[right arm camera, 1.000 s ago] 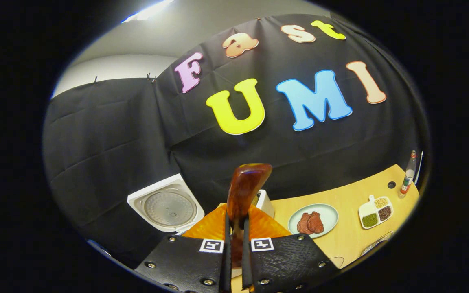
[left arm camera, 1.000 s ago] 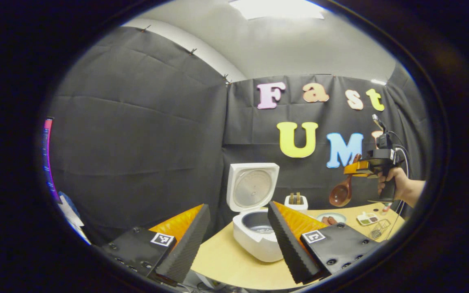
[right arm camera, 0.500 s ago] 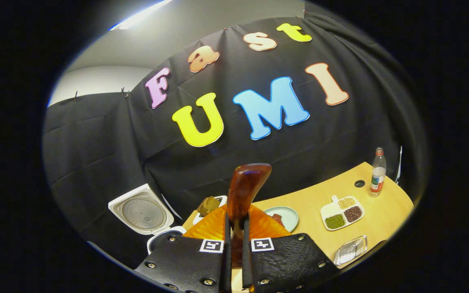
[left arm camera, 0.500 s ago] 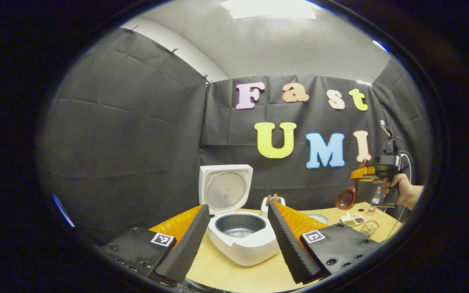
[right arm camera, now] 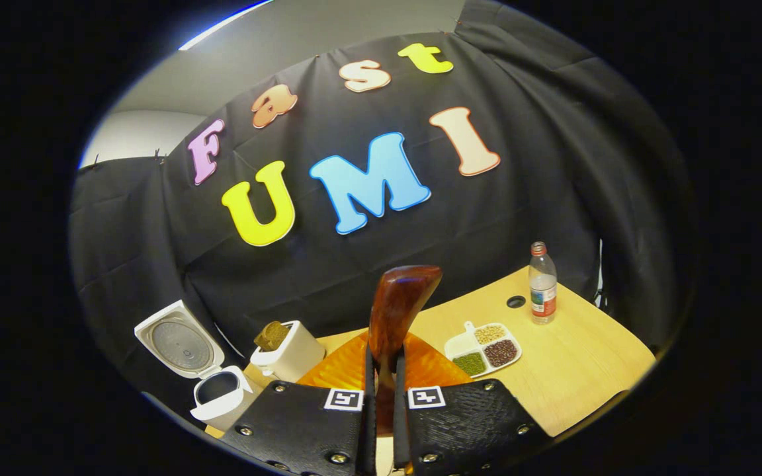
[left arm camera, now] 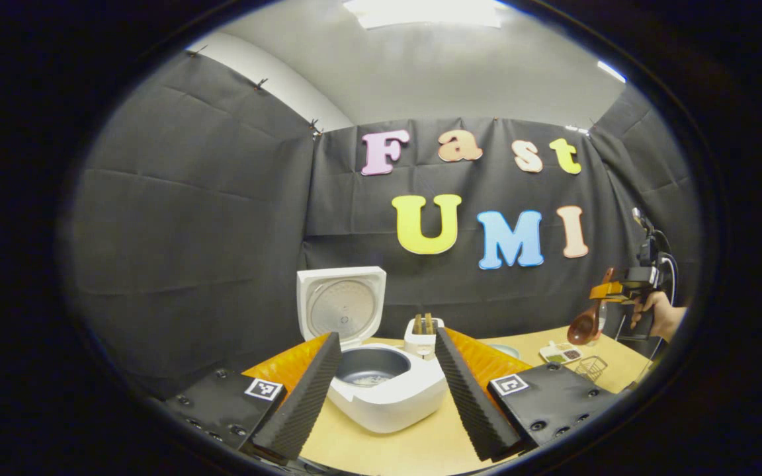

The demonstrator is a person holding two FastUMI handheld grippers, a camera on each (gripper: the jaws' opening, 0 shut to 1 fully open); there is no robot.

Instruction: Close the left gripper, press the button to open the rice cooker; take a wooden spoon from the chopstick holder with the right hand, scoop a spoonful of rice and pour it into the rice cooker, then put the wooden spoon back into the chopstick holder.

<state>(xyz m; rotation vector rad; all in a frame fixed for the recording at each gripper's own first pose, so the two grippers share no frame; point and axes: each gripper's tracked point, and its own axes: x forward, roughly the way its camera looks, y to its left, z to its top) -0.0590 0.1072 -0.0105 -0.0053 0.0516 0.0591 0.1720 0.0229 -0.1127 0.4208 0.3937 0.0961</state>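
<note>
1. Left hand-held gripper (left arm camera: 387,390): lower centre of the left gripper view. Fingers spread wide; nothing between them but air.

2. Rice cooker (left arm camera: 387,390): white, on the desk (left arm camera: 421,449), seen between those two fingers. Lid (left arm camera: 341,307) raised upright at the back; the dark inner pot is exposed. Also at lower left of the right gripper view (right arm camera: 219,393), lid up.

3. Chopstick holder (left arm camera: 423,337): white, just behind the cooker's right rear corner, with wooden utensil ends standing in it. In the right gripper view (right arm camera: 288,354) it sits left of centre, just beside the cooker.

4. Right hand-held gripper (right arm camera: 381,390): bottom centre of the right gripper view. Fingers closed tight on the wooden spoon (right arm camera: 397,307), whose handle is clamped between both pads; the reddish-brown end rises above the fingertips. At far right of the left gripper view, this gripper (left arm camera: 609,291) is carried in a hand (left arm camera: 662,316) above the desk, the spoon (left arm camera: 586,324) hanging bowl-down.

5. Divided dish (right arm camera: 483,347): white, with green, dark and pale grains in separate sections; right of centre on the desk.

6. Bottle (right arm camera: 542,283): clear, upright, near the desk's far right edge, beside a round hole.

7. Small wire basket (left arm camera: 589,367): on the desk, lower right of the left gripper view.
</note>
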